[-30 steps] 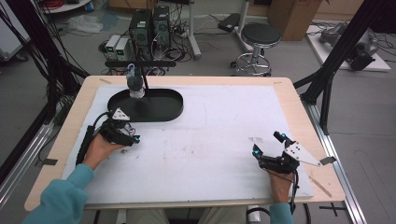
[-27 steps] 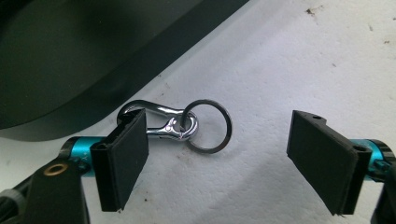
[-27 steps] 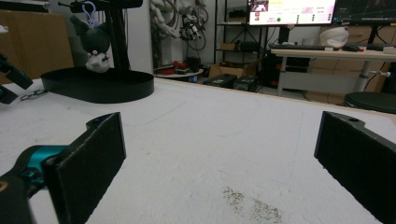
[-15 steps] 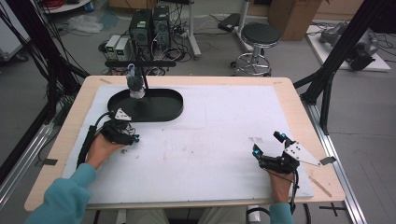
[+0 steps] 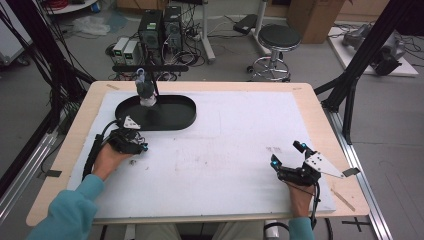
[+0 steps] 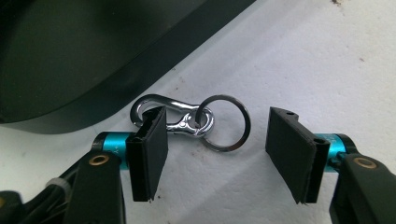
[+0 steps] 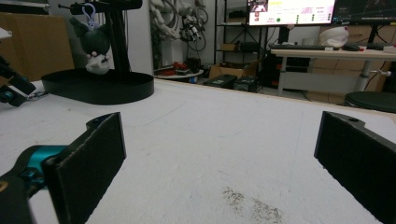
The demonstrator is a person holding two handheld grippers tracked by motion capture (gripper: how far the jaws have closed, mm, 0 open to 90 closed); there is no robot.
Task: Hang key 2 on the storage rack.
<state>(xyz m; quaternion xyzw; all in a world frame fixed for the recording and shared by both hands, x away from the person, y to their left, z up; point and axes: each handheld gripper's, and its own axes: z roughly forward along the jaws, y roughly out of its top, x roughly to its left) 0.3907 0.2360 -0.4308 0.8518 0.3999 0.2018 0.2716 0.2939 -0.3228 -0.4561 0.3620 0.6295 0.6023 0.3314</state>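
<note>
Metal clasp and its key ring lie flat on the white table cover, just in front of the black oval tray, and the left gripper is set down over them with its jaws straddling the pair. Those jaws have just been closing; one pad sits against the clasp's hook end while the other is apart from the ring, so nothing is pinched yet. I take it the person lines up this way to catch the hardware across its length, since a thin flat piece like that offers little to grab from above. On the tray a stand holds a small plush charm hanging from its bar, probably where this clasp belongs. Over at the near right, the right gripper rests on the cover with jaws wide apart, holding nothing, waiting.
</note>
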